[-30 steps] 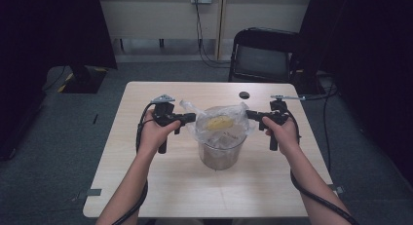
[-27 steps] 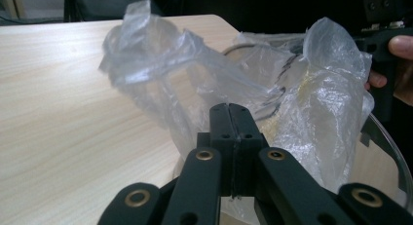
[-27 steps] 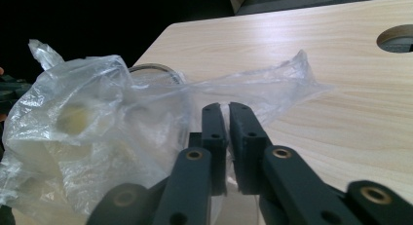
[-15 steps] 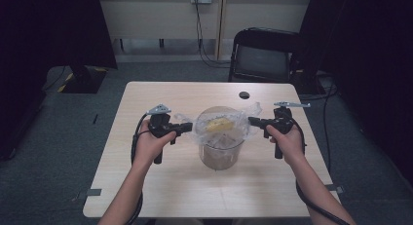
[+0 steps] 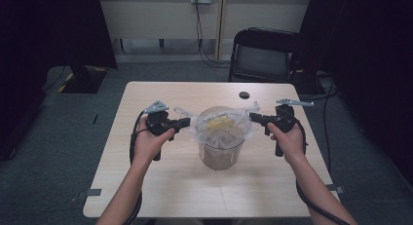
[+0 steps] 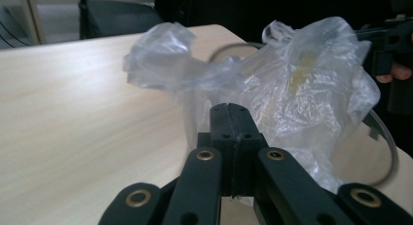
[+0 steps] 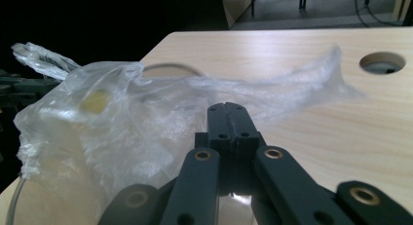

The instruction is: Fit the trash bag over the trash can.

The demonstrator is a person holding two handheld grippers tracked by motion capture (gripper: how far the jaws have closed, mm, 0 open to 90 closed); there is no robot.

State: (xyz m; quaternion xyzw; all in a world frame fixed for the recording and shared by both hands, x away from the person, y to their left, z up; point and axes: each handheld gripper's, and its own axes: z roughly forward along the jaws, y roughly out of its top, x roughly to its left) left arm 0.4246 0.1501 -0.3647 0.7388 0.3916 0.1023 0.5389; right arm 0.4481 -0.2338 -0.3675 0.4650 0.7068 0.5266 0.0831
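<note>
A round clear container (image 5: 221,154) stands mid-table, with a thin clear plastic bag (image 5: 225,126) draped in and over its mouth. Something yellow (image 5: 217,121) lies inside the bag. My left gripper (image 5: 187,121) is shut on the bag's left edge, my right gripper (image 5: 252,116) on its right edge, and the film is stretched between them. In the left gripper view the closed jaws (image 6: 230,108) meet the crumpled bag (image 6: 292,88), with the container's rim (image 6: 384,137) behind. In the right gripper view the closed jaws (image 7: 227,107) pinch film that runs to the bag (image 7: 97,132).
The light wooden table (image 5: 160,186) has a round cable hole (image 5: 244,95) near its far right edge. A black chair (image 5: 263,54) stands behind the table. Grey floor surrounds it, and cables trail from both grippers.
The bag's mouth has spread wider across the container's rim. My right gripper has drifted slightly outward and up; the left has hardly moved.
</note>
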